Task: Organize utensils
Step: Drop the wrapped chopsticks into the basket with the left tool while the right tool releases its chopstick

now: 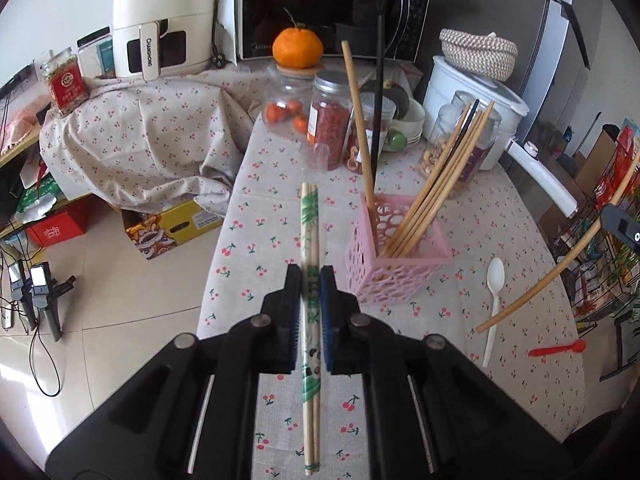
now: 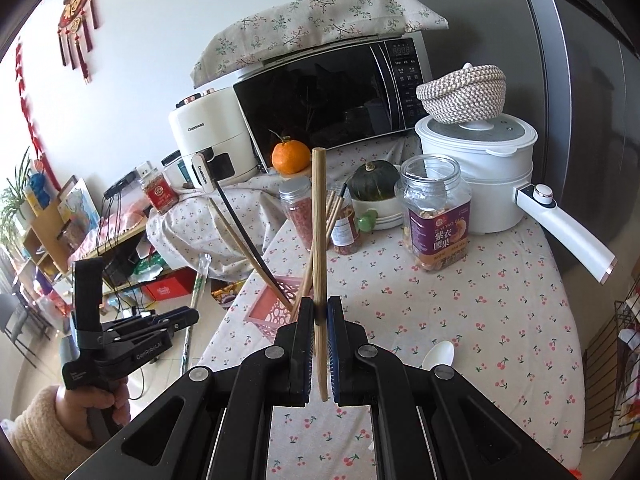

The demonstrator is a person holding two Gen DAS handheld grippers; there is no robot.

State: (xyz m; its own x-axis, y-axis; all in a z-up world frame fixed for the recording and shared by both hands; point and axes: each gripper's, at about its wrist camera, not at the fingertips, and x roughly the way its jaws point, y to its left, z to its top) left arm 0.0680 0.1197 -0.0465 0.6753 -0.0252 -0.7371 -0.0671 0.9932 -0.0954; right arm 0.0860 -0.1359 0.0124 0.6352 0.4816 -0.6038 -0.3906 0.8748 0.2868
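Note:
My left gripper [image 1: 310,280] is shut on a paper-wrapped pair of chopsticks [image 1: 310,232], held above the table left of the pink lattice basket [image 1: 396,260]. The basket holds several wooden chopsticks [image 1: 436,184] and a black one. My right gripper [image 2: 319,312] is shut on a single wooden chopstick [image 2: 319,220], held upright just right of the basket [image 2: 272,308]. That chopstick also shows at the right of the left wrist view [image 1: 560,268]. The left gripper appears in the right wrist view [image 2: 188,316] with the wrapped pair [image 2: 198,284].
A white plastic spoon [image 1: 493,304] and a red spoon [image 1: 558,349] lie on the cherry-print tablecloth [image 1: 272,216] right of the basket. Jars [image 1: 330,120], a nut jar [image 2: 436,216], an orange [image 1: 298,48], microwave [image 2: 332,100] and white cooker [image 2: 480,160] stand behind.

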